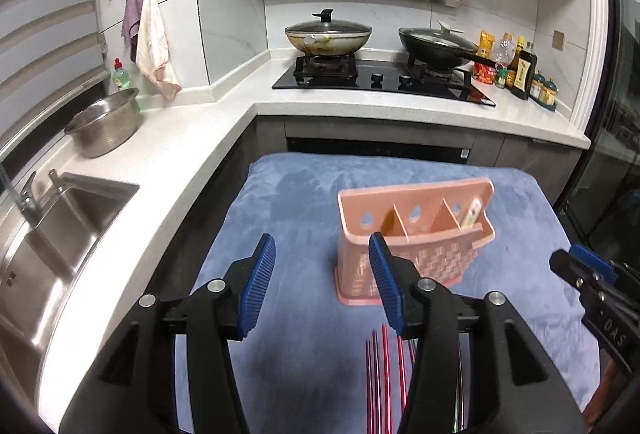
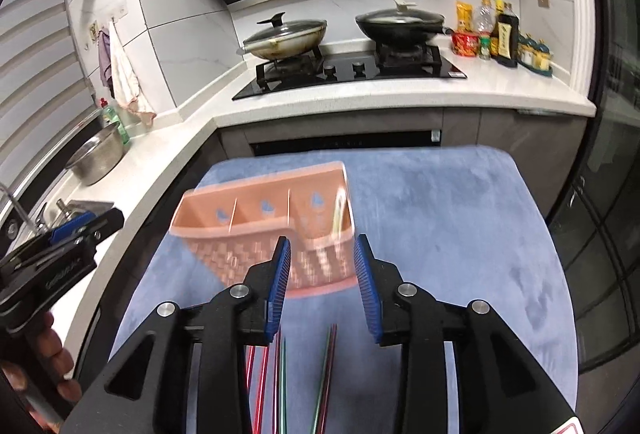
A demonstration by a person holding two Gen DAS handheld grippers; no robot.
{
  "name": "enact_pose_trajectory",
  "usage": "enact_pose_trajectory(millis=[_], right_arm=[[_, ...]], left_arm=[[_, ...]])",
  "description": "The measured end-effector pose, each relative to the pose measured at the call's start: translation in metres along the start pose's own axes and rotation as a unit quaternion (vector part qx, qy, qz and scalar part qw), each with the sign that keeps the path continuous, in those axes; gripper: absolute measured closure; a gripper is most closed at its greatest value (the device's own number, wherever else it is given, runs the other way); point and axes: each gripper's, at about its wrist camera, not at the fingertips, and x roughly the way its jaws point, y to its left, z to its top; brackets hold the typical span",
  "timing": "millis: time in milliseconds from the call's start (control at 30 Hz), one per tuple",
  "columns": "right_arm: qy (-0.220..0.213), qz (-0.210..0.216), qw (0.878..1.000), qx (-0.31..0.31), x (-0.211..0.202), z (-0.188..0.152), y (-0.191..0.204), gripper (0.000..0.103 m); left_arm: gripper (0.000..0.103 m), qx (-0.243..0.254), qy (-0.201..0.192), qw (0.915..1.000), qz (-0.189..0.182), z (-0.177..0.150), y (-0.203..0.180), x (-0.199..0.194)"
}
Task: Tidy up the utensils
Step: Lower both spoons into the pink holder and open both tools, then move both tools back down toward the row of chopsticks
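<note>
A pink utensil holder (image 1: pixel 416 234) is seen standing upright on a blue cloth (image 1: pixel 296 218), toward the far half of it. It is divided into three compartments; a pale utensil (image 1: pixel 471 215) is seen leaning in the rightmost one, and something brownish, not identifiable, shows in the leftmost. In the right wrist view the holder (image 2: pixel 264 218) is blurred by motion, and the pale utensil (image 2: pixel 339 210) is again found at its right end.

The left gripper (image 1: pixel 322 280) is held above the near part of the cloth with its blue-padded fingers (image 1: pixel 256 286) spread wide and nothing between them; the holder lies at about one o'clock from it, partly behind its right finger. The right gripper (image 2: pixel 322 286) is likewise spread and empty, with the holder at about eleven o'clock, just beyond its fingertips. Whether either gripper touches the holder cannot be told.

A bundle of red and pink chopsticks (image 1: pixel 384 374) is seen lying on the cloth at six o'clock beneath the left gripper. In the right wrist view, red and green chopsticks (image 2: pixel 280 382) are seen at six o'clock between the gripper's arms, blurred.

A white countertop (image 1: pixel 168 154) runs around the cloth. A steel bowl (image 1: pixel 105 126) stands at ten o'clock beside a sink (image 1: pixel 52 234), and a black stove (image 1: pixel 380 78) carrying two lidded pans is placed at twelve o'clock.
</note>
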Motion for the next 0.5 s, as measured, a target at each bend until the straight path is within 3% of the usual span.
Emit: enact_pose_trajectory(millis=[267,500], right_arm=[[0.021,-0.014,1.0,0.009,-0.034,-0.067,-0.005,0.065],[0.04,-0.033,0.999,-0.014,-0.041,-0.11,0.008,0.065]], left_arm=[[0.056,0.004,0.02,0.9998,0.001,-0.045,-0.003,-0.029],[0.056,0.011,0.032,0.9994,0.011,-0.077,-0.006,-0.042]])
